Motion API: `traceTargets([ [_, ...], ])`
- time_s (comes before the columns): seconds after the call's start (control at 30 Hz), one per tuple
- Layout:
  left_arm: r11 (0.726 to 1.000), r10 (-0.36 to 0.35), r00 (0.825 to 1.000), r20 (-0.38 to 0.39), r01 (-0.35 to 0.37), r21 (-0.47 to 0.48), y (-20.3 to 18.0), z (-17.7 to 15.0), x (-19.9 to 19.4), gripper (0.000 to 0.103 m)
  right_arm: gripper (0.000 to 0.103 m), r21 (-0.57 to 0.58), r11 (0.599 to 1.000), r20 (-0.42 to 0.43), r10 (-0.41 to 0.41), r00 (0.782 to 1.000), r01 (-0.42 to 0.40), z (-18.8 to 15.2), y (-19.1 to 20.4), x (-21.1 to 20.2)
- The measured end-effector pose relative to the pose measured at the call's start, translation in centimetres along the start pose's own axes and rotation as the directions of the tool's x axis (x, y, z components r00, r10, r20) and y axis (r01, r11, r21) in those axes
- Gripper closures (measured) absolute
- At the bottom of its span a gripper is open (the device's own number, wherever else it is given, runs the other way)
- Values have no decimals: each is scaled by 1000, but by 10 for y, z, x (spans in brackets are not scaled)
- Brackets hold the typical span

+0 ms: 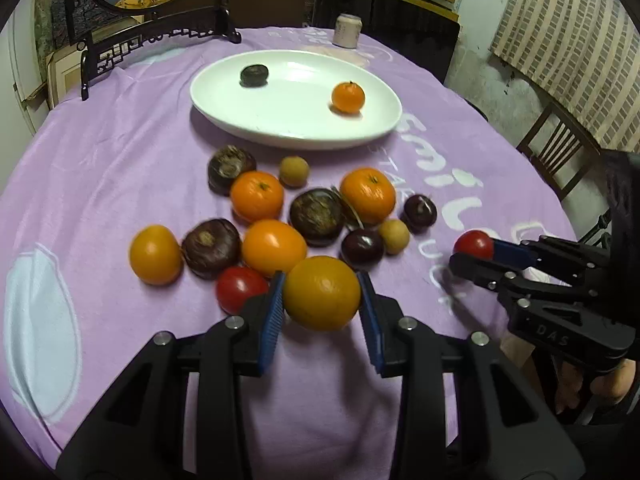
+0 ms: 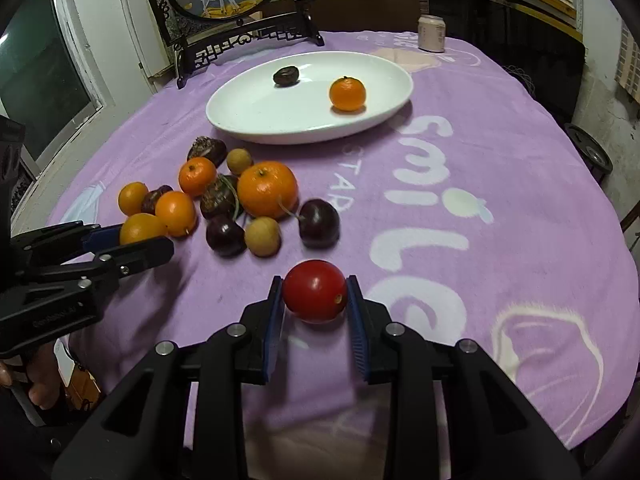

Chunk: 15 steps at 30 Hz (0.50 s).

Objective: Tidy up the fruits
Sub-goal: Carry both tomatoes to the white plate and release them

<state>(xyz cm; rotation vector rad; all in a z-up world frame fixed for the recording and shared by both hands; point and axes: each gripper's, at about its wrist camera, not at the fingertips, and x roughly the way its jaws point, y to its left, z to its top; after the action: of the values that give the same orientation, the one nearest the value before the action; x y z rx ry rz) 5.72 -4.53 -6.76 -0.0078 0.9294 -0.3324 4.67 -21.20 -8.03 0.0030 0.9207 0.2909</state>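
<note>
My left gripper (image 1: 322,294) is shut on a yellow-orange kumquat (image 1: 322,293) at the near edge of the fruit pile, its blue pads (image 1: 274,312) pressing both sides. In the right wrist view my right gripper (image 2: 315,298) is shut on a red cherry tomato (image 2: 315,297), apart from the pile; that tomato (image 1: 473,243) also shows at the right of the left wrist view. A white oval plate (image 1: 288,128) farther back holds a small mandarin (image 1: 348,97) and a dark water chestnut (image 1: 254,75). Several mandarins, kumquats, chestnuts, cherries and longans lie loose on the cloth.
A second red tomato (image 1: 239,288) sits just left of my left gripper. A purple printed cloth (image 2: 500,168) covers the round table. A pale can (image 2: 431,33) and a dark carved screen stand (image 2: 240,40) are at the far edge. A wooden chair (image 1: 560,152) stands to the right.
</note>
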Motion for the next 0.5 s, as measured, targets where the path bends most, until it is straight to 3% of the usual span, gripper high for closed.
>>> traceTargets([
  [0.17, 1000, 1, 1000, 16, -1, -8, 17, 37, -4, 67, 72, -65, 998, 40, 0, 999, 2, 41, 12, 0],
  [0.27, 998, 57, 997, 52, -56, -15, 30, 80, -3, 67, 72, -83, 997, 83, -5, 997, 12, 80, 15, 2],
  [0.5, 994, 89, 995, 48, -86, -65, 50, 188, 42, 67, 72, -90, 996, 79, -20, 997, 27, 176, 14, 46],
])
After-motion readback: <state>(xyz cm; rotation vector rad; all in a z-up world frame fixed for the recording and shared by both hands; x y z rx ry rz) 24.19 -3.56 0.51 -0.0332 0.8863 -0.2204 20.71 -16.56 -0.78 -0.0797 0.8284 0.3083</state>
